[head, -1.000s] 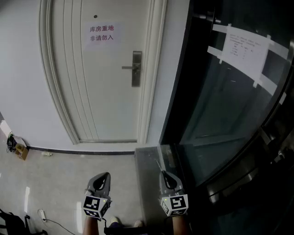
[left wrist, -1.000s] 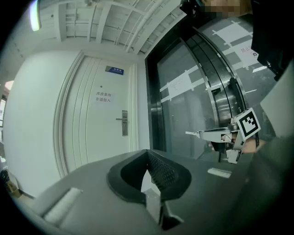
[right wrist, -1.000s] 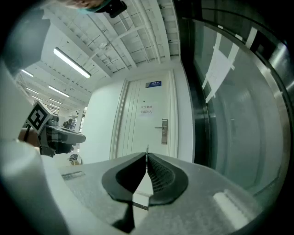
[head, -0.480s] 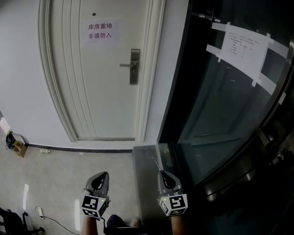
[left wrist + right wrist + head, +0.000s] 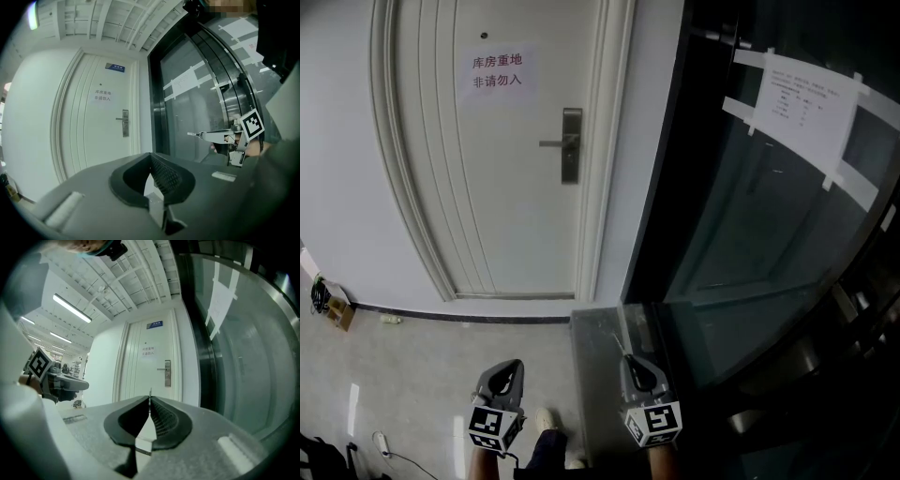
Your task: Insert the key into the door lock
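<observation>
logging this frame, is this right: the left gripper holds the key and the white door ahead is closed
Not quite. The key is pinched in the right gripper, as the right gripper view shows; the left gripper is shut on nothing. The white door ahead is closed.

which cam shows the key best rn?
Left gripper view: the thin metal key shows side-on, sticking out of the right tongs. Right gripper view gives only its edge-on tip above the shut pads. Head view shows a faint sliver.
</observation>
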`<action>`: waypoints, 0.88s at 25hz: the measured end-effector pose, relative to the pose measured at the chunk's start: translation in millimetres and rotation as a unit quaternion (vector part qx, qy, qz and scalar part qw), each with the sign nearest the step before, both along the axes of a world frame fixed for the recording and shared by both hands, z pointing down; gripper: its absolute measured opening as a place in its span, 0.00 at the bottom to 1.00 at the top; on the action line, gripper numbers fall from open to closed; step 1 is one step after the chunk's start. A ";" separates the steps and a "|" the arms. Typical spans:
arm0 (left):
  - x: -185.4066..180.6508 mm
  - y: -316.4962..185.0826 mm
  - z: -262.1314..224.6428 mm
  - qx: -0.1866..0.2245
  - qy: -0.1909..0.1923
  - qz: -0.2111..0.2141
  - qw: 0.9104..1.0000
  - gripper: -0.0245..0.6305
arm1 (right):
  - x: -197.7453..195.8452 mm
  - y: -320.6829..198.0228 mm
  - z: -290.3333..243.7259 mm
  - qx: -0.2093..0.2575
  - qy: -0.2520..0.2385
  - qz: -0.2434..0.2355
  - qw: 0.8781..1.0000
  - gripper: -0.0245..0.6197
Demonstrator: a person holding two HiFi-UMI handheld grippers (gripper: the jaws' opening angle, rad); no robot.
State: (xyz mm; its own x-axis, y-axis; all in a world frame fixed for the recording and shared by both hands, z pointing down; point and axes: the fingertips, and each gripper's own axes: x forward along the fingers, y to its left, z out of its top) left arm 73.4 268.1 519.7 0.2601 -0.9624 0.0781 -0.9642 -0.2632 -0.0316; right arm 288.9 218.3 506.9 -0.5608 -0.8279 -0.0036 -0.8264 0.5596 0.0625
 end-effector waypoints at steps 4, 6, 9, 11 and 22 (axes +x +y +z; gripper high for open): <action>-7.3 -36.2 -0.1 0.003 0.000 0.005 1.000 0.04 | -6.3 -33.5 1.9 0.000 -0.001 0.006 1.000 0.05; -13.6 -56.0 -0.5 0.003 0.000 0.006 1.000 0.04 | -12.0 -52.0 0.6 0.001 -0.001 0.008 1.000 0.05; -26.2 -86.2 -6.2 0.004 0.000 0.007 1.000 0.04 | -23.9 -80.1 -5.3 0.004 -0.001 0.008 1.000 0.05; -36.4 -106.3 -12.5 0.007 0.001 0.010 1.000 0.04 | -33.2 -99.0 -10.9 0.005 -0.002 0.011 1.000 0.05; -93.9 -199.5 -26.5 0.013 0.000 0.023 1.000 0.04 | -87.1 -188.2 -27.4 0.016 -0.007 0.027 0.999 0.05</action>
State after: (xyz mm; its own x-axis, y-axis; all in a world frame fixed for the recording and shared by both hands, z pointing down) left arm -20.5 68.6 493.2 0.3051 -0.9508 0.0533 -0.9509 -0.3072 -0.0383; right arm 201.9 30.0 479.5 -0.5155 -0.8561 -0.0375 -0.8561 0.5125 0.0672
